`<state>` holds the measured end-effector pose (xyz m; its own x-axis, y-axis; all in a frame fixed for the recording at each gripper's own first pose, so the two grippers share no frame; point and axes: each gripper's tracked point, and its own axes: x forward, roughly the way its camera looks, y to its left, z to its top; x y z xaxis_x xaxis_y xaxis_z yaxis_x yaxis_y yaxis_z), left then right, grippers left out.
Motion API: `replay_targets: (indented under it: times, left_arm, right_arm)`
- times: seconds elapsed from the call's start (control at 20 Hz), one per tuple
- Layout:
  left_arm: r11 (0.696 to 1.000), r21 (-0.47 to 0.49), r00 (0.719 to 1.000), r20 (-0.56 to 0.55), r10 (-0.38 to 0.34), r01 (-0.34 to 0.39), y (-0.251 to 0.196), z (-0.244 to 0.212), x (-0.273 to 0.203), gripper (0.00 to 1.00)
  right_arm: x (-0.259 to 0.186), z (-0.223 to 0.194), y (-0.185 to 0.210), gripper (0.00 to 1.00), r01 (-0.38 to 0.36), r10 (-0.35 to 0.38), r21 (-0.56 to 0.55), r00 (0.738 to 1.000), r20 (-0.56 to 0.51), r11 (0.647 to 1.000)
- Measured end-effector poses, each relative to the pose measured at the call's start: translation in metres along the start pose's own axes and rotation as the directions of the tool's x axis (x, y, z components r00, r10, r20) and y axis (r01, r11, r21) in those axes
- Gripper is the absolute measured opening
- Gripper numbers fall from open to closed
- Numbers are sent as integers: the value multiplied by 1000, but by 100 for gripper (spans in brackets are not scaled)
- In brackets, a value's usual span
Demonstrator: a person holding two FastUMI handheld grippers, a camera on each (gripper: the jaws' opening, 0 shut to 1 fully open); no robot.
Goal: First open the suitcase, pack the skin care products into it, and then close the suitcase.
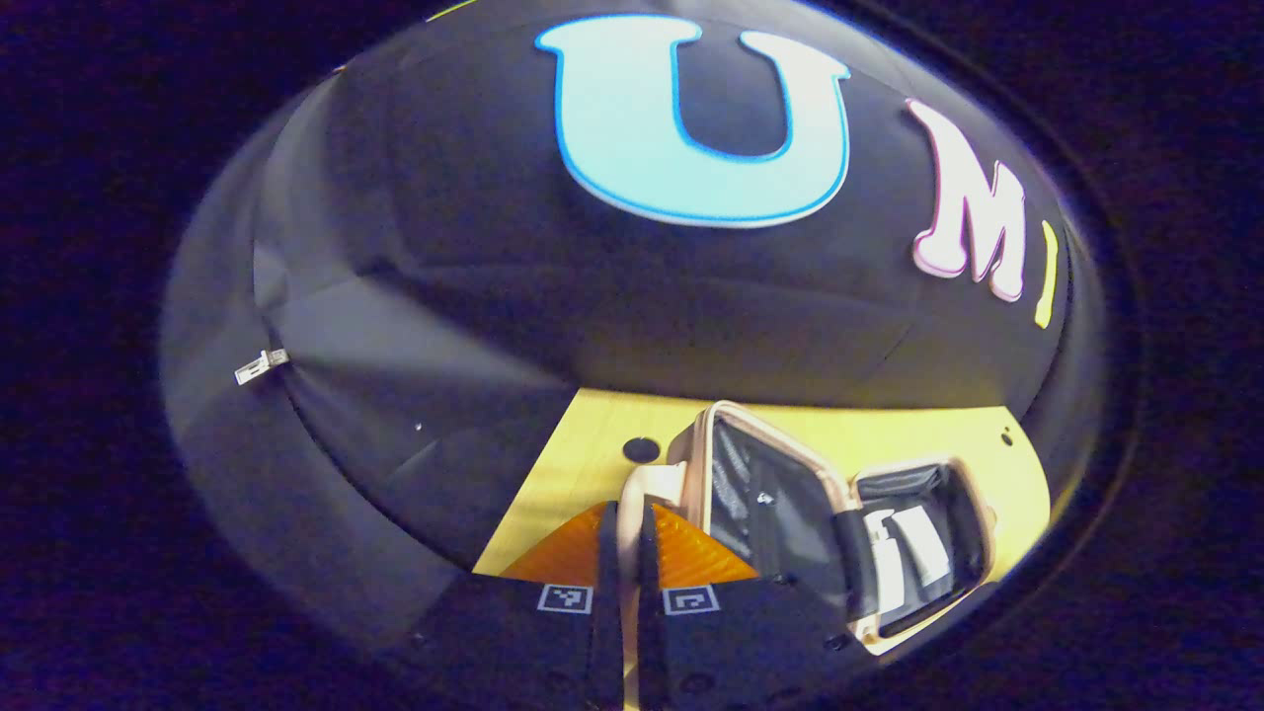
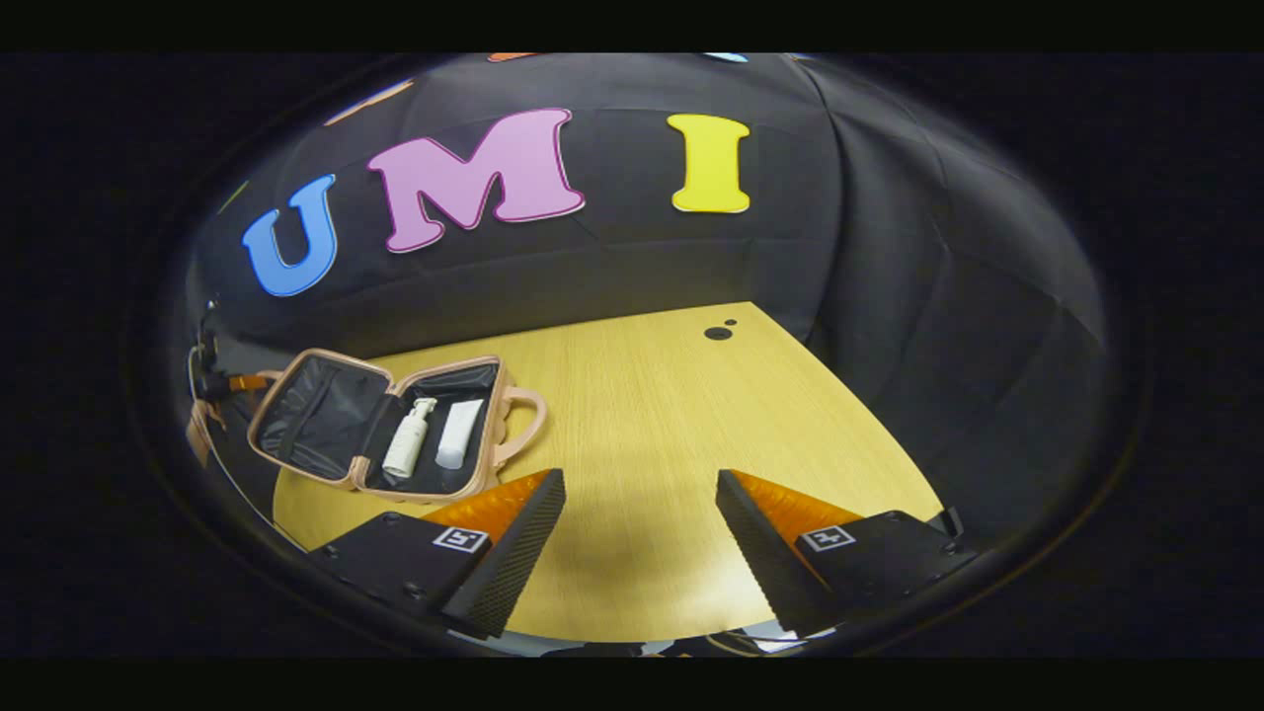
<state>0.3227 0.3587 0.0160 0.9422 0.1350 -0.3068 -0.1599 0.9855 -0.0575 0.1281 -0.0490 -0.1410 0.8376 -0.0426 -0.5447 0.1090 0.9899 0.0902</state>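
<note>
1. Suitcase (image 2: 380, 425) lies open near the left edge of the surface (image 2: 652, 415), both halves spread flat, with a white pump bottle (image 2: 409, 450) and a white tube (image 2: 458, 433) side by side in the half that carries a handle.
2. In the left gripper view the left gripper (image 1: 624, 553) has its fingers pressed together on the handle (image 1: 647, 494) of the lid half, which stands tilted up.
3. The right gripper (image 2: 640, 538) hangs over bare surface, well apart from the case, fingers spread wide and holding nothing.
4. Judging by this, packing looks done and closing is the step in hand.
5. Risks: the thin handle could slip from the pinch and let the lid fall back; swinging the lid with nothing steadying the other half could slide the case toward the left edge; the bottle or tube could roll and stop the halves meeting.
6. No brand or writing on the products can be read; they are too small.
</note>
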Motion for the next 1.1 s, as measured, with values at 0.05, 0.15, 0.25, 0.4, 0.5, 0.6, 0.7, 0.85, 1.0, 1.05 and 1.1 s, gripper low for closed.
replay_targets:
  times: [0.05,0.15,0.25,0.4,0.5,0.6,0.7,0.85,1.0,1.05,1.1]
  left_arm:
    - [999,-14,999,26,-29,29,-17,18,-14,11]
    - [996,-34,994,65,-84,86,-70,39,-38,11]
    - [994,-17,989,99,-108,110,-120,52,-57,11]
    - [986,-13,977,136,-164,167,-197,57,-76,11]
    - [978,-2,967,146,-207,210,-256,52,-86,11]
    - [971,16,959,152,-239,239,-314,37,-88,11]
    - [965,27,954,141,-263,262,-368,10,-79,11]
    - [964,39,957,114,-266,263,-429,-40,-53,11]
    - [964,87,964,62,-257,252,-469,-96,-27,12]
    - [965,88,968,29,-250,246,-476,-117,-18,11]
    - [968,75,970,7,-243,241,-483,-131,-11,11]
  right_arm:
    - [1,7,-3,98,-11,11,2,1000,9,1000]
    - [4,15,-10,98,-29,29,19,999,19,999]
    - [5,18,-18,98,-52,52,40,999,18,998]
    - [7,28,-32,98,-77,75,57,997,35,995]
    - [8,38,-50,98,-72,69,42,995,68,997]
    - [8,48,-64,98,-77,73,38,992,102,996]
    - [8,46,-77,98,-89,86,32,991,98,996]
    - [16,41,-100,98,-92,90,20,992,85,996]
    - [22,32,-117,98,-101,102,-23,993,67,995]
    - [26,29,-121,98,-105,106,-24,993,56,994]
    - [28,27,-124,98,-106,107,-24,993,55,994]
